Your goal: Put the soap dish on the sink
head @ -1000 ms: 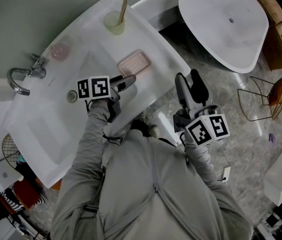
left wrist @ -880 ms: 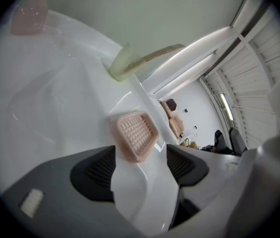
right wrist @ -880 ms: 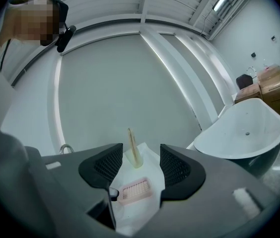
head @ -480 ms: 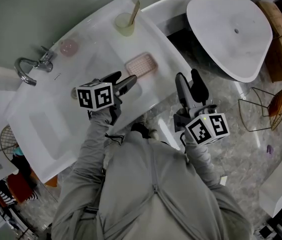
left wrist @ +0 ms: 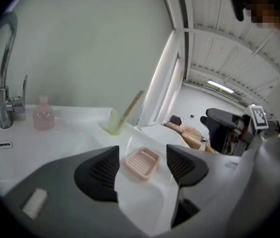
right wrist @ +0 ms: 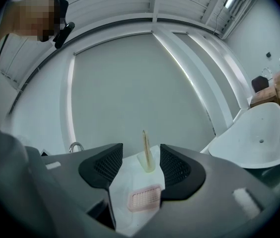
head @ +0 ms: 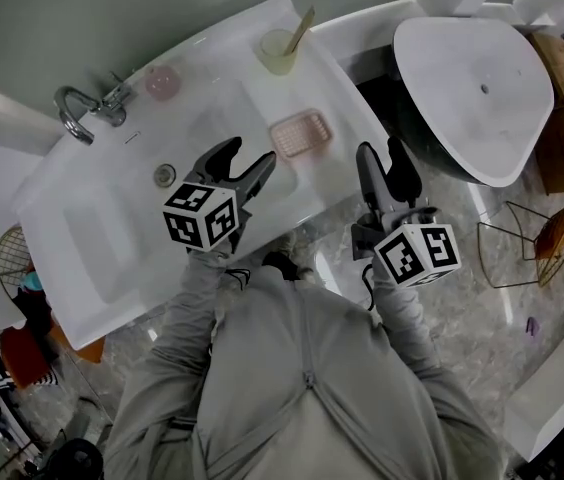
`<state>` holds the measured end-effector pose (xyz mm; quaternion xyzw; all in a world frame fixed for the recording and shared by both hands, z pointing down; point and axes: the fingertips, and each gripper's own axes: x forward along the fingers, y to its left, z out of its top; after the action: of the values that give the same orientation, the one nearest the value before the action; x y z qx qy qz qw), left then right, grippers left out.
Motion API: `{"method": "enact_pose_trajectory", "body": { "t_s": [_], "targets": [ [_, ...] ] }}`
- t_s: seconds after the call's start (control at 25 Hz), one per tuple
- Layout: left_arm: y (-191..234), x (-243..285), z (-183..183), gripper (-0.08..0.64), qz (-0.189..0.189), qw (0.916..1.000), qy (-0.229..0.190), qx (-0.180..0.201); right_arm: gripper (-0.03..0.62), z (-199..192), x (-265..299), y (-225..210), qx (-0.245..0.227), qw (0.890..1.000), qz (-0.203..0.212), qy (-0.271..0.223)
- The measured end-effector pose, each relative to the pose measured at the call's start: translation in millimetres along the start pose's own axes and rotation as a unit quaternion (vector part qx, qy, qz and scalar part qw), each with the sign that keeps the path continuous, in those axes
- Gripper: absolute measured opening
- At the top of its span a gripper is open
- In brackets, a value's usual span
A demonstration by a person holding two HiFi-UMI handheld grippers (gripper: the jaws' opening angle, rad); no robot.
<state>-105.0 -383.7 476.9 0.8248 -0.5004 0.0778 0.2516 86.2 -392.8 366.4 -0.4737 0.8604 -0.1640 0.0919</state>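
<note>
Distance has opened between the left tool (head: pixel 249 158), jaws spread and empty, and the pink ribbed soap dish (head: pixel 299 134) lying flat on the sink (head: pixel 112 218) ledge, while the right tool (head: pixel 382 153) hangs spread, empty.

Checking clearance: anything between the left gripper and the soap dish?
Nothing: only bare sink between the left gripper and the soap dish, plain in the head view and the left gripper view.

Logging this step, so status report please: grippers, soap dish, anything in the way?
Left gripper open, empty, over sink. Right gripper open, empty, beside sink. Pink soap dish flat on sink ledge, untouched. Nothing in the way.
</note>
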Motion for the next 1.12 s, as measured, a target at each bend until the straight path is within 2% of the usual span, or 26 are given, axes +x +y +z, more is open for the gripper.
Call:
{"method": "enact_pose_trajectory", "body": {
  "t_s": [0.24, 0.4, 0.56, 0.88, 1.12],
  "targets": [
    [-1, -26, 17, 0.343, 0.029, 0.9974, -0.052, 0.041, 0.216, 3, -2, 9, -0.011, 1.0, 0.009, -0.007],
    [-4, -52, 35, 0.307, 0.061, 0.9897, -0.106, 0.075, 0.216, 6, -8, 13, -0.014, 1.0, 0.012, -0.011],
    [-9, -75, 44, 0.305, 0.082, 0.9838, -0.128, 0.095, 0.216, 8, -14, 19, -0.017, 1.0, 0.016, -0.013],
    [-13, -112, 65, 0.247, 0.11, 0.9744, -0.176, 0.088, 0.216, 5, -28, 32, -0.008, 1.0, 0.026, -0.014],
    [-17, -123, 56, 0.238, 0.122, 0.9734, -0.169, 0.096, 0.216, -6, -41, 42, -0.007, 0.999, 0.032, 0.0]
  ]
}}
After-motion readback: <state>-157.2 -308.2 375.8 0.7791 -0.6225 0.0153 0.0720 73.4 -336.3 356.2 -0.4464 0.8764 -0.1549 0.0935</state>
